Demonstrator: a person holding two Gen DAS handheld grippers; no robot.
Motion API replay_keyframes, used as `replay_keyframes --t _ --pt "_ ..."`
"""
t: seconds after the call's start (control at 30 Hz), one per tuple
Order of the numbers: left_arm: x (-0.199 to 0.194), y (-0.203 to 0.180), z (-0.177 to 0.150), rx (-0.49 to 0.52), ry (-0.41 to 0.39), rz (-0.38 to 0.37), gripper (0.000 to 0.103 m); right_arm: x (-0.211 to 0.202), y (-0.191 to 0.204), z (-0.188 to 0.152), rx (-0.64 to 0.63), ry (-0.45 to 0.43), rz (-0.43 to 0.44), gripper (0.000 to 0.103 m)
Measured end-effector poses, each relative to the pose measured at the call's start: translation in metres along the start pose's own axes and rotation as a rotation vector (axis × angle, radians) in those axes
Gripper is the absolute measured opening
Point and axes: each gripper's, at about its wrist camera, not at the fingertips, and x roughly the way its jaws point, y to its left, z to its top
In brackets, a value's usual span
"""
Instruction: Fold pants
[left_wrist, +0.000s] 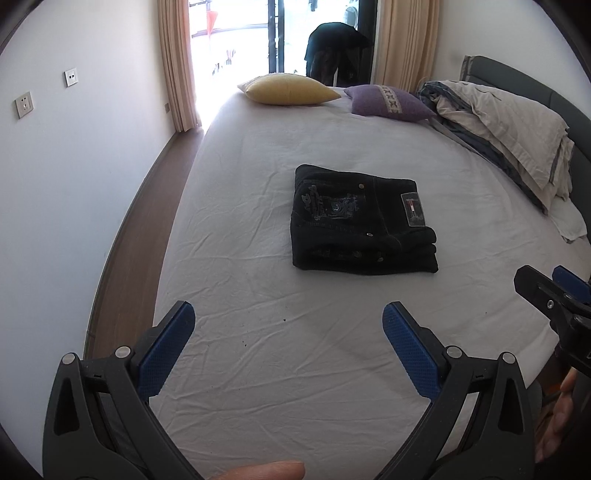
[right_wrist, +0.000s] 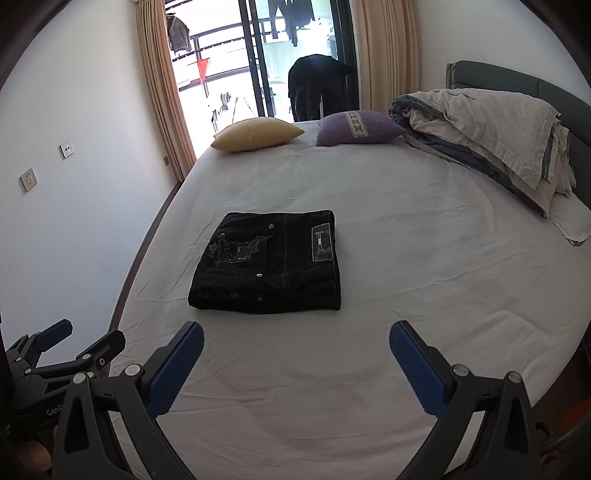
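Black jeans (left_wrist: 360, 221) lie folded into a compact rectangle on the white bed sheet (left_wrist: 258, 295), back pocket embroidery and waist patch facing up. They also show in the right wrist view (right_wrist: 267, 262). My left gripper (left_wrist: 288, 321) is open and empty, held above the sheet well short of the jeans. My right gripper (right_wrist: 295, 339) is open and empty, just short of the jeans' near edge. The right gripper shows at the right edge of the left wrist view (left_wrist: 554, 291). The left gripper shows at the lower left of the right wrist view (right_wrist: 74, 343).
A yellow pillow (left_wrist: 288, 88) and a purple pillow (left_wrist: 388, 101) lie at the far end of the bed. A bunched quilt (left_wrist: 509, 125) lies along the headboard at right. The wall and a floor strip (left_wrist: 122, 258) run along the left.
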Motion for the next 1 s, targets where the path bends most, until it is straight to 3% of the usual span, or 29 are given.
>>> replay_keyframes --t 1.0 --pt "0.0030 -0.0039 -0.0001 0.003 -0.004 -0.008 0.103 0.0021 -0.0019 -0.0005 -0.002 0.004 0.001 0.103"
